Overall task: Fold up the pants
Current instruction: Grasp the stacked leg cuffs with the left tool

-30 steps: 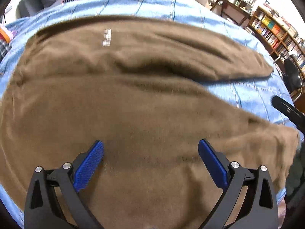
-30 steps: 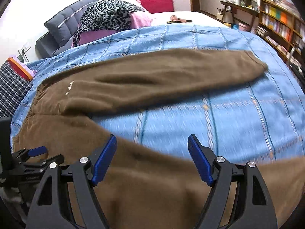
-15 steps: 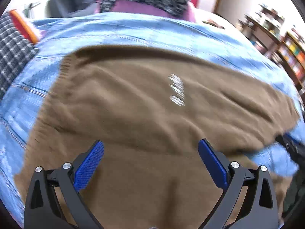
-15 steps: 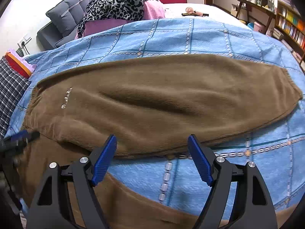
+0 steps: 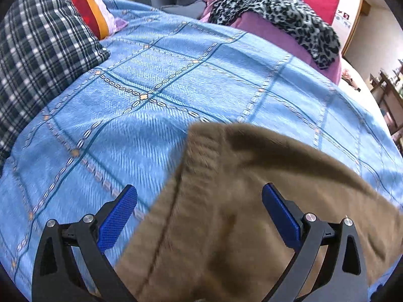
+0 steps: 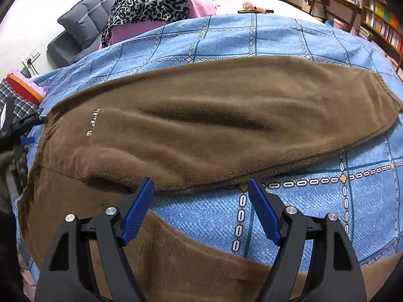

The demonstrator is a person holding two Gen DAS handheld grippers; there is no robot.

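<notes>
Brown fleece pants (image 6: 201, 125) lie spread on a blue patterned bedspread (image 6: 314, 201), waistband to the left, the two legs running right with a gap of bedspread between them. My right gripper (image 6: 201, 201) is open and empty, hovering at the lower edge of the far leg, above the gap. My left gripper (image 5: 199, 214) is open and empty over the waistband corner (image 5: 201, 141) of the pants (image 5: 239, 214). The left gripper's body shows at the left edge of the right wrist view (image 6: 15, 125).
A plaid pillow (image 5: 37, 63) and a red-orange one (image 5: 85, 5) lie at the left. A leopard-print cloth on pink bedding (image 6: 156, 2) and a grey cushion (image 6: 83, 20) sit at the far side. Bookshelves (image 6: 377, 17) stand at the right.
My left gripper has swung left from over the pants' seat to the waistband corner. My right gripper has moved forward from the near leg to the far leg's lower edge.
</notes>
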